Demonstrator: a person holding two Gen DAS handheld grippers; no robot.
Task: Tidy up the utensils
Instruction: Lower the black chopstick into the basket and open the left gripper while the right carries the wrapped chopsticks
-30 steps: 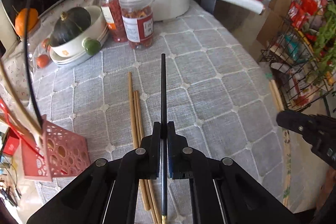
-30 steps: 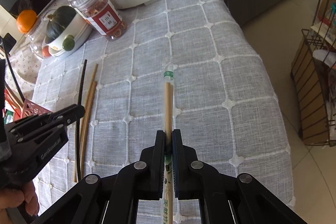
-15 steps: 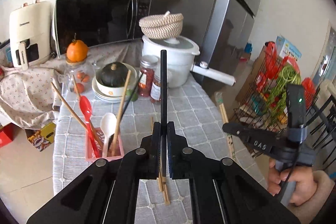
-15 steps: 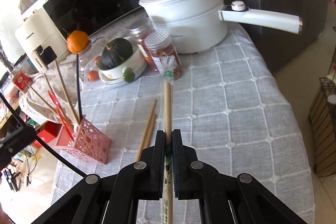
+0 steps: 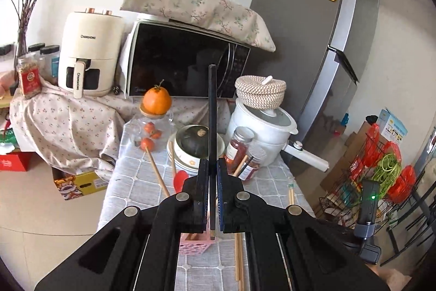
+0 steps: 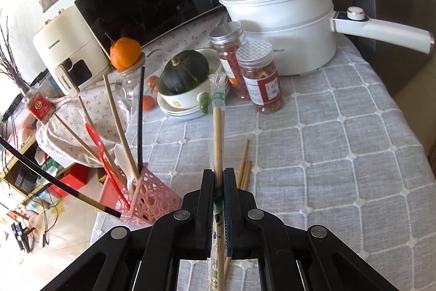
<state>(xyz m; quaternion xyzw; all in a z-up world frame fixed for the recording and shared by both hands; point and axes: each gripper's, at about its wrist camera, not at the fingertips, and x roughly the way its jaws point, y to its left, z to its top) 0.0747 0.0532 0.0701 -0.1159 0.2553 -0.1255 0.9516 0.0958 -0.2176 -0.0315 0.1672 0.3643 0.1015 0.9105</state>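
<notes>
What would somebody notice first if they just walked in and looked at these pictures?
Probably the two tongs, each pinching something long: the left tongs hold a black chopstick and the right tongs hold wrapped wooden chopsticks. Next comes the pink basket at the table's left edge, with chopsticks and a red spoon standing in it. Behind it, an orange sits on top of a glass jar.
</notes>
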